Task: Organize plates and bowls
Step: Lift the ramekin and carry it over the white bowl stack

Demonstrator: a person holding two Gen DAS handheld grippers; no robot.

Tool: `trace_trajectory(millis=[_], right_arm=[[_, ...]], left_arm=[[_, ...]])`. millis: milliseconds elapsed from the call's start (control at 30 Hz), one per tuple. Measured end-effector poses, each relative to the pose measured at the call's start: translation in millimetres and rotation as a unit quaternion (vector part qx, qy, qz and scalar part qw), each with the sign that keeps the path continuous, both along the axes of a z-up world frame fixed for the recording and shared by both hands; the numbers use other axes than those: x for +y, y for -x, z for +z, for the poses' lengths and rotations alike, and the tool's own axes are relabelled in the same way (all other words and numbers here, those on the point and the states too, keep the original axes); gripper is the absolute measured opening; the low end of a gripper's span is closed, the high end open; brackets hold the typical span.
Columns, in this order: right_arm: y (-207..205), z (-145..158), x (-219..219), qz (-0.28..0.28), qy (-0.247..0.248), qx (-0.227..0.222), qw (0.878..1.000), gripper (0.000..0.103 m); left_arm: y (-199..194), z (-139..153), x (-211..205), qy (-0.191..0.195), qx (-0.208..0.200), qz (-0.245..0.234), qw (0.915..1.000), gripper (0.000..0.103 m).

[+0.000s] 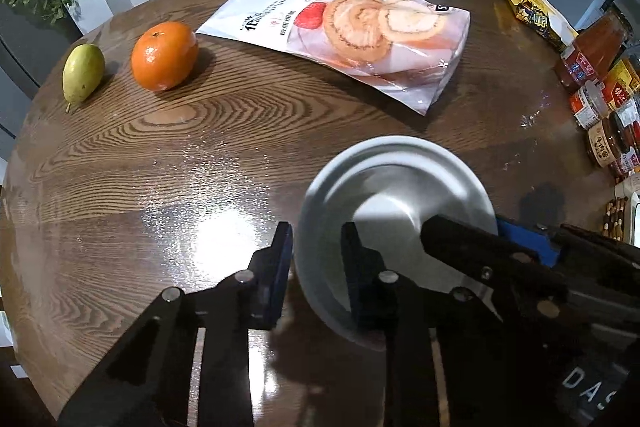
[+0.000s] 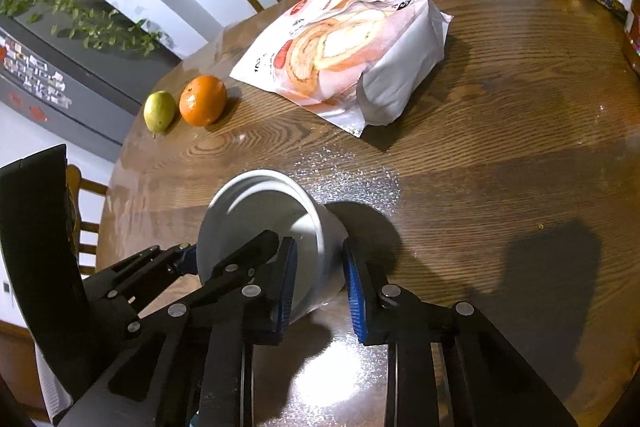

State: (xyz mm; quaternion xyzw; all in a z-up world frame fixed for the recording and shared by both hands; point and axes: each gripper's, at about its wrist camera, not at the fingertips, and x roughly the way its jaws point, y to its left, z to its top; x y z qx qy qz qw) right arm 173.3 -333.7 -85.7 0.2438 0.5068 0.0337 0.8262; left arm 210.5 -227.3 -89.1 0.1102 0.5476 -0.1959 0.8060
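White, glossy bowl (image 2: 264, 227) (tilted, plain inside) has its rim straddled by both slightly parted grippers: left gripper (image 1: 316, 267), right gripper (image 2: 320, 287).

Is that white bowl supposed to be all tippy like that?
The white bowl looks odd: it is tilted, not flat on the table, with the left gripper and right gripper each straddling its rim.

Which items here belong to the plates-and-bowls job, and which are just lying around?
Job: white bowl, left gripper, right gripper.
Lying about: orange, pear, cake roll bag, yellow snack packet, sauce jars.
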Motion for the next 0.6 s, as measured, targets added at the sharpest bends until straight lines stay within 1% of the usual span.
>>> trace_trajectory(millis=[100,400,600], right_arm=[[0.7,-0.3,-0.8,0.0,0.003,-0.001,1.0,0.022],[2.8,0.0,-1.2,-0.004,0.008,-0.004,1.0,0.02],[8.6,1.5,-2.1,-0.009,0.007,-0.006,1.0,0.019]], left_arm=[[0.6,-0.5,-3.6,0.0,-0.002,-0.004,1.0,0.014],[2.5,-0.8,-6.9,-0.008,-0.011,-0.005,0.9999,0.014],[7.7,2.8,-9.2,-0.01,-0.023,-0.013,0.9996,0.016]])
